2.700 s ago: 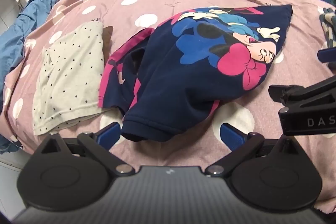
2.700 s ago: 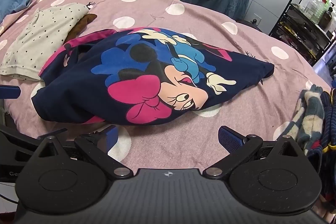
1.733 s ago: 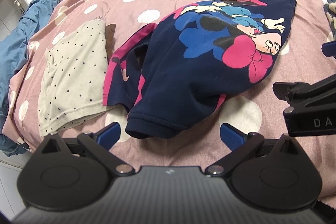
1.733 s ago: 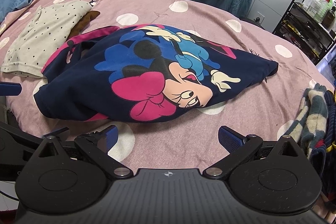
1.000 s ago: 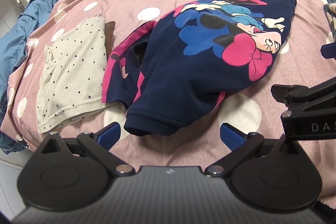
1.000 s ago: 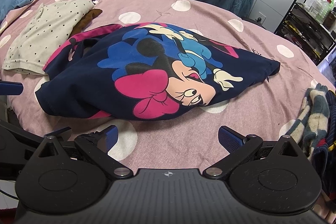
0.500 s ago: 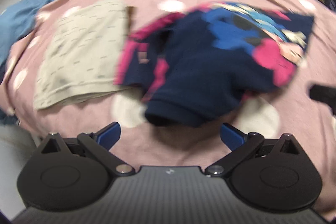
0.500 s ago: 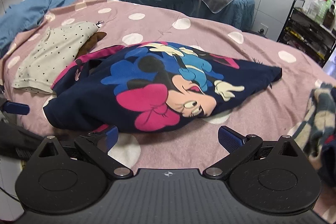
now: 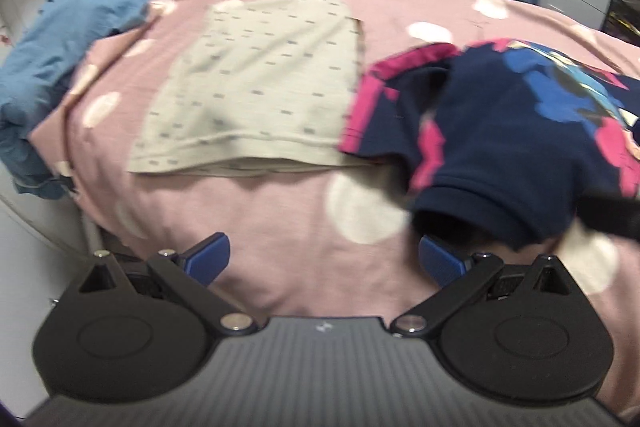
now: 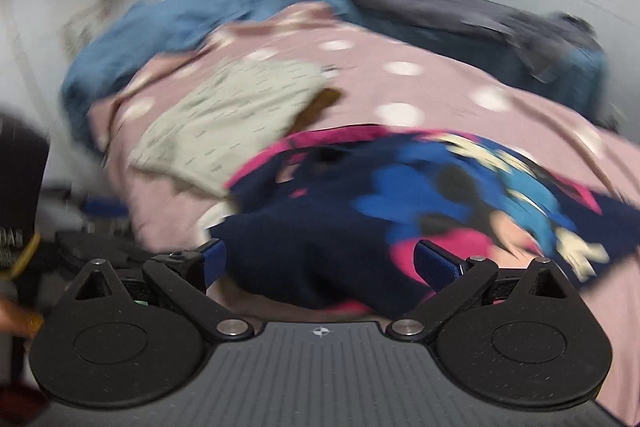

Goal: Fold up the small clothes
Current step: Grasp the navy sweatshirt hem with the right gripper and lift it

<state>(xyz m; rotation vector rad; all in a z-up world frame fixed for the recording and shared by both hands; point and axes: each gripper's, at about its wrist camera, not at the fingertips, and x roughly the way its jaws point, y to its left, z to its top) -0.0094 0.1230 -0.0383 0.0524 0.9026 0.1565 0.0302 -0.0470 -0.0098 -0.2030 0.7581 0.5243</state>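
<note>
step: grab navy cartoon shirt [image 10: 400,211] hem | both my tongs [image 10: 318,265] released | pinch hem squarely, one layer

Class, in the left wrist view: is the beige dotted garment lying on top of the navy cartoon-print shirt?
No: the beige dotted garment lies flat beside the navy cartoon-print shirt, whose pink edge overlaps it.

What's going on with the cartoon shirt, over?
Left gripper open, right gripper open. Navy cartoon shirt crumpled, unfolded. Dotted beige garment alongside.
</note>
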